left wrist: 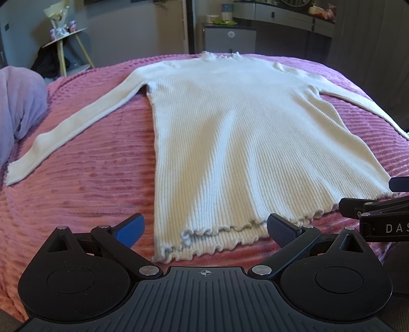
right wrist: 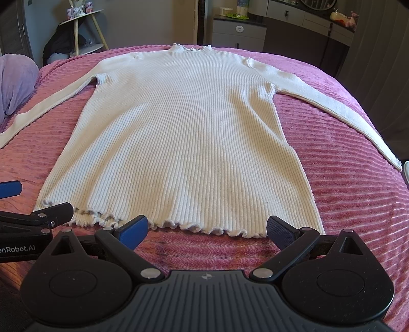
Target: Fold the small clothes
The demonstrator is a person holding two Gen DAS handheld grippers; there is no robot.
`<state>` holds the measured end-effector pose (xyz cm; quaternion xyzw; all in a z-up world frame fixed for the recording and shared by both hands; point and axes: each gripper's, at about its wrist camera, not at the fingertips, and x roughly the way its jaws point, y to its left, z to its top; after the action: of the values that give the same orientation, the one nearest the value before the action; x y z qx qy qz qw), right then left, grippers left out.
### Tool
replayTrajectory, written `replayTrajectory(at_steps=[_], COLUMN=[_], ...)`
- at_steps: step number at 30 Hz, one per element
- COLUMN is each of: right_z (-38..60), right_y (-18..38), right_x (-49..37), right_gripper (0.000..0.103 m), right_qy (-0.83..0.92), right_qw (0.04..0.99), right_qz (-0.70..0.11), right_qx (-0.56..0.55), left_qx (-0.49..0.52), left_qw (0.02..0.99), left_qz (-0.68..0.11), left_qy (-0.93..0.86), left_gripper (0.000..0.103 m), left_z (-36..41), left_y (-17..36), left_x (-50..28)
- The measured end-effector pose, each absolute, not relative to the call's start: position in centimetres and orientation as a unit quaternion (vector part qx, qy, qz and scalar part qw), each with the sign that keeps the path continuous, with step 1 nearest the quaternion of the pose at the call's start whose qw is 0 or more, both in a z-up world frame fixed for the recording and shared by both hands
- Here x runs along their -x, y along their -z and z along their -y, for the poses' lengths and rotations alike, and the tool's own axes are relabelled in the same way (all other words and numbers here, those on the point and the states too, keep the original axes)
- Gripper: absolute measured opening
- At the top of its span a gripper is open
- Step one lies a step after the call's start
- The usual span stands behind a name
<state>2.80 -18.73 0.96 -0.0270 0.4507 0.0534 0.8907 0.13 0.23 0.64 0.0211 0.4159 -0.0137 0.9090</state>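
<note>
A cream ribbed long-sleeved top (left wrist: 237, 132) (right wrist: 184, 132) lies flat on the pink bedspread (left wrist: 84, 184) (right wrist: 345, 194), collar far, ruffled hem near, both sleeves spread out to the sides. My left gripper (left wrist: 205, 231) is open just above the hem's left corner, nothing between its blue pads. My right gripper (right wrist: 207, 229) is open too, hovering at the hem's right half. Each gripper shows at the edge of the other's view: the right one (left wrist: 378, 204), the left one (right wrist: 33, 204).
A lilac garment or pillow (left wrist: 20, 102) (right wrist: 15, 81) lies at the bed's left edge. Beyond the bed stand a small wooden side table (left wrist: 69, 40) (right wrist: 81, 28), a grey cabinet (left wrist: 230, 38) (right wrist: 237, 33) and a dresser (left wrist: 294, 18).
</note>
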Motion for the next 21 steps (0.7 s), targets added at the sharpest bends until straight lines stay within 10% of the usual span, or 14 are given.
replayTrajectory(at_steps=[21], right_z=[18.72], right_y=[-0.99], right_x=[-2.8], right_gripper=[0.099], right_qy=[-0.053], right_qw=[0.891], right_qz=[-0.451], right_qx=[0.029], left_qx=[-0.02], left_qw=[0.911], left_qz=[-0.412], left_qy=[0.014], left_gripper=[0.103], left_z=[-0.26], left_y=[-0.63], left_x=[-0.12])
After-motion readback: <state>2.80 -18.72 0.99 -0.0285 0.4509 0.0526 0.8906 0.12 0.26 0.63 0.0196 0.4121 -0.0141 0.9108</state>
